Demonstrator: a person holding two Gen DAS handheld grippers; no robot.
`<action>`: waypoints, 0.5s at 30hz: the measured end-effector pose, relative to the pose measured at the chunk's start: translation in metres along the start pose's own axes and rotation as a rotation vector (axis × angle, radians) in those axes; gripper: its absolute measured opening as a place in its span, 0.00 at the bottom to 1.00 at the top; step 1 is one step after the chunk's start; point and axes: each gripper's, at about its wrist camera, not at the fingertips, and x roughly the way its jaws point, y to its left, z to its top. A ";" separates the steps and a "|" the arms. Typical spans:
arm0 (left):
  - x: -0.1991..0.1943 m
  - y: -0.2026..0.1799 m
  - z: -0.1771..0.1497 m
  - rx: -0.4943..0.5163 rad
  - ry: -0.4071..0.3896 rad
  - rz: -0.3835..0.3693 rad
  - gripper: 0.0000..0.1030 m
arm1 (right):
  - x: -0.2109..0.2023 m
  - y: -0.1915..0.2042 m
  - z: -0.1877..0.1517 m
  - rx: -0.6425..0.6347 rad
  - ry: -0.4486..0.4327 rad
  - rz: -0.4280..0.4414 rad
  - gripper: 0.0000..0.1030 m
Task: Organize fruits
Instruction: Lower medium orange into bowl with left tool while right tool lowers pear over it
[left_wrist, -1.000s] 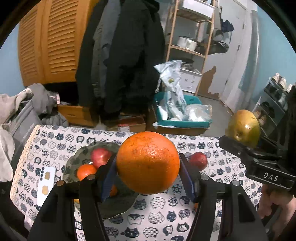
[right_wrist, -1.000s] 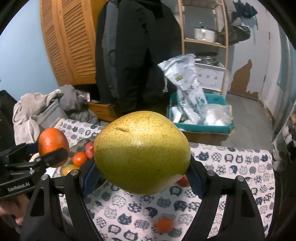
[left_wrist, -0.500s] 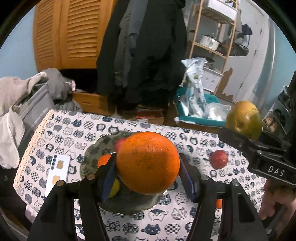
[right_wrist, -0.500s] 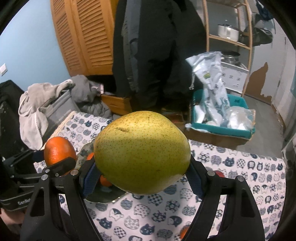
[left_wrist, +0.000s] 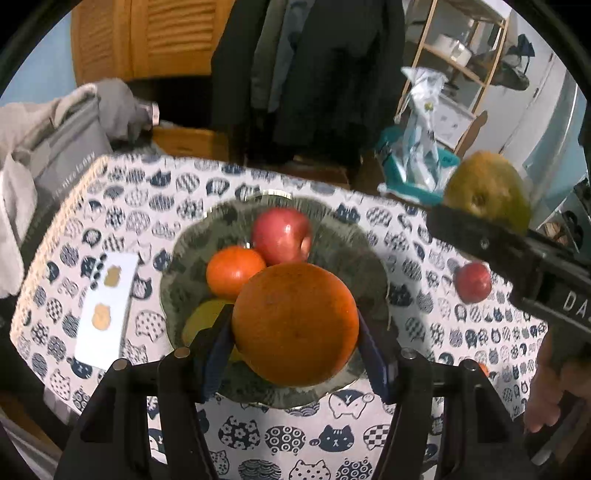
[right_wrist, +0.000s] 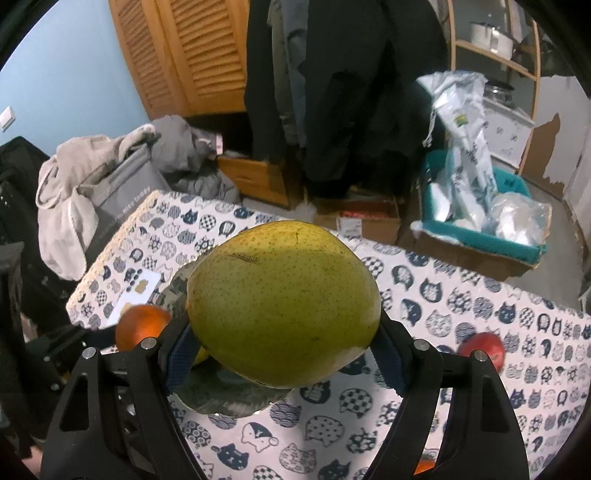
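Both hands have dropped toward the bowl (left_wrist: 354, 236), where an apple (left_wrist: 281, 235) and tangerine (left_wrist: 233, 271) sit; left gripper (left_wrist: 295, 349) clamps the orange (left_wrist: 295, 325), right gripper (right_wrist: 284, 363) the pear (right_wrist: 284, 314), small red fruit (left_wrist: 473, 282) loose at three o'clock.

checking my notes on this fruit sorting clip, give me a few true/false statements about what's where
1. The left gripper holds an orange. True.
2. The right gripper is empty. False: it grips a pear.
3. The plate already holds a red apple. True.
4. Every fruit is on the plate or in a gripper. False: a small red fruit lies on the tablecloth to the plate's right.
5. The plate is plain white. False: it is dark and patterned.
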 end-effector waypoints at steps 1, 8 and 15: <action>0.004 0.001 -0.002 -0.001 0.009 0.001 0.63 | 0.004 0.001 -0.001 -0.002 0.006 0.000 0.78; 0.029 0.000 -0.014 -0.002 0.086 0.015 0.63 | 0.031 0.007 -0.010 -0.009 0.065 0.000 0.78; 0.044 0.002 -0.021 -0.009 0.132 0.027 0.63 | 0.048 0.008 -0.019 -0.015 0.106 -0.009 0.78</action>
